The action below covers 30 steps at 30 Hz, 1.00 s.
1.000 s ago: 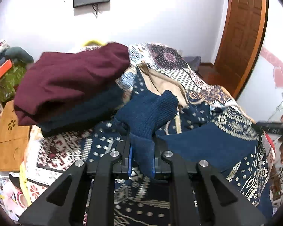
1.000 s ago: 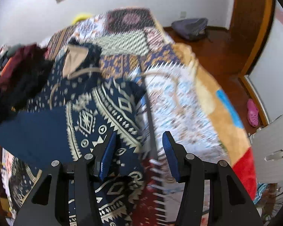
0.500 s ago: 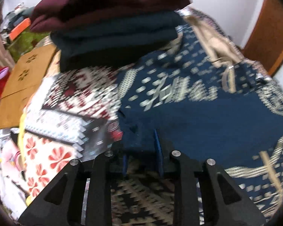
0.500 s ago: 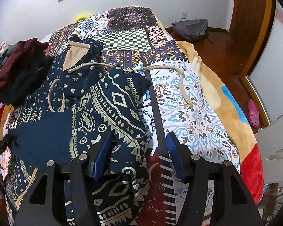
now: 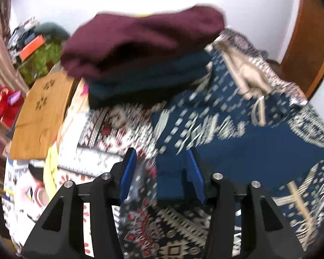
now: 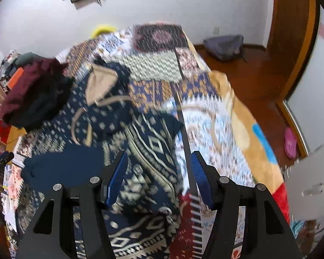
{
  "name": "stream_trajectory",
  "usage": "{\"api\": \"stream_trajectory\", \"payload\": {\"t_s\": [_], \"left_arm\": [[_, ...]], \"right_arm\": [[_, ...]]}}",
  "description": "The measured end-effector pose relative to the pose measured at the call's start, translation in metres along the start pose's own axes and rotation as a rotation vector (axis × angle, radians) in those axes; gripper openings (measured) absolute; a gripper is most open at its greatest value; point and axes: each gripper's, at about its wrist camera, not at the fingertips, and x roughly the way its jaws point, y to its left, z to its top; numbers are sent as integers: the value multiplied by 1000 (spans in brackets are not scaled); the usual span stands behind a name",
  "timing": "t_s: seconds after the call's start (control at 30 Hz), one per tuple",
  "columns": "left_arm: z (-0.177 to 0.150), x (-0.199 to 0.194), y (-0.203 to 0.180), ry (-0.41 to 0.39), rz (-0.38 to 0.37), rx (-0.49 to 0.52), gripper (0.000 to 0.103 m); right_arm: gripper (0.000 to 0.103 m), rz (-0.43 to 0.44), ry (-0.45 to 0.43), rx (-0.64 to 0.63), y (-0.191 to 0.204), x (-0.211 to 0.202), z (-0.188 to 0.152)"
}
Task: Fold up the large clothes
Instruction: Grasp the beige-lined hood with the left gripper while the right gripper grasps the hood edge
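Observation:
A navy patterned hooded garment (image 5: 237, 129) with a beige hood lining lies spread on the bed; it also shows in the right wrist view (image 6: 123, 129). My left gripper (image 5: 162, 172) is open, and the garment's navy sleeve cuff (image 5: 170, 179) lies between its blue pads, loose. My right gripper (image 6: 158, 177) is open and empty just above the garment's folded patterned sleeve (image 6: 153, 151).
A stack of folded clothes, maroon (image 5: 140, 41) over dark navy, sits at the bed's far left. A wooden board (image 5: 41, 116) and clutter lie off the left edge. The patchwork bedspread (image 6: 216, 133) extends right; a grey bag (image 6: 224, 46) lies on the wooden floor.
My left gripper carried the sleeve cuff down onto the garment and opened, letting it go. My right gripper stayed open over the patterned sleeve and shifted slightly.

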Motion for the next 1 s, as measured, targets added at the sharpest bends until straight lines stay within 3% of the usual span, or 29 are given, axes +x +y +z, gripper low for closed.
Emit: {"api": "stream_trajectory", "payload": {"t_s": [0.23,0.43,0.73,0.9,1.0], "left_arm": [[50,-25,-51,-131,-67,94,58],[91,-11,-92,-163,-123,145,58],[136,62,-133,-61,-210,137,58],[155,116,-141,29,-297,71,58],[159,145,-145,66,-276,57,48]], "right_arm": [[57,35,-101,-51,23,-15,37],[57,73,-118,-76,46,1,67],[57,131,-10,-57,69,75,112],[57,129,74,-6,69,131,129],[57,135,137,35,66,167,134]]}}
